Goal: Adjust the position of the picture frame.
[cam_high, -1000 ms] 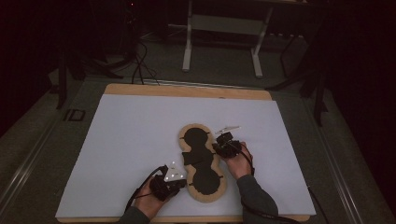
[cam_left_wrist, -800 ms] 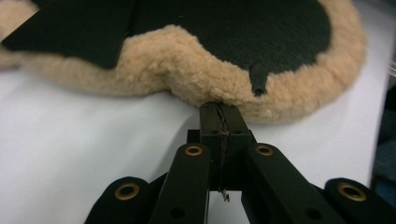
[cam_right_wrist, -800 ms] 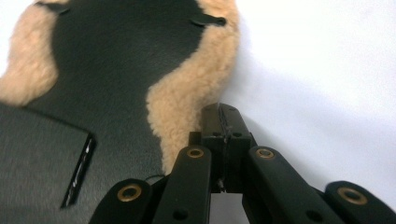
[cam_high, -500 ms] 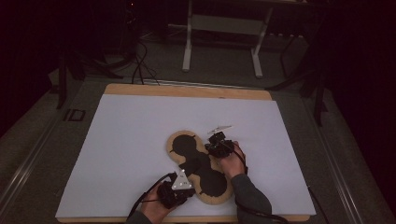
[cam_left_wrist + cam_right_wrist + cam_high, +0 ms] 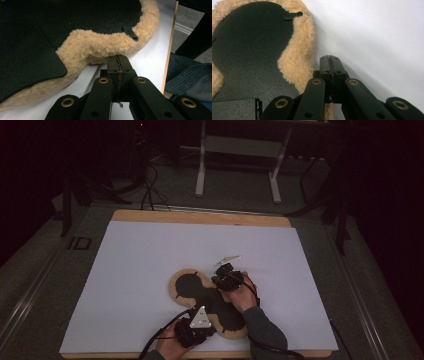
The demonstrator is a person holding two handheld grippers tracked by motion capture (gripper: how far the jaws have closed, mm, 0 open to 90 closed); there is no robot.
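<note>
1. Fleece-edged pad (image 5: 207, 302), black on its upper face with a tan woolly border, lay flat on the white sheet (image 5: 150, 260) covering the worktop (image 5: 200, 216), toward the near edge and a little right of the middle.
2. Its outline was lobed: one rounded lobe pointed away to the left, another sat close to the near edge, and the black middle joined them.
3. In the high view the left gripper (image 5: 192, 332) sat at the pad's near lobe, close to the front edge of the worktop, with its grey three-cornered plate on top.
4. In the left gripper view its jaws were pressed flat together with no gap, and nothing lay between them; their tips stood right at the woolly border (image 5: 100, 50), though I could not tell whether they touched it.
5. A small black tab (image 5: 130, 32) lay on the fleece just beyond those tips.
6. The right gripper (image 5: 227, 277) was at the pad's far right side, the hand (image 5: 242, 295) behind it resting over the black face.
7. In the right gripper view its jaws were likewise closed tight on nothing, tips over the bare white sheet, just beside the fleece border (image 5: 299, 50) on their left.
8. A second black tab (image 5: 292, 15) showed at the rim of the lobe farther off.
9. A blue sleeve (image 5: 190, 75) showed at the right of the left gripper view, past the worktop's wooden edge.
</note>
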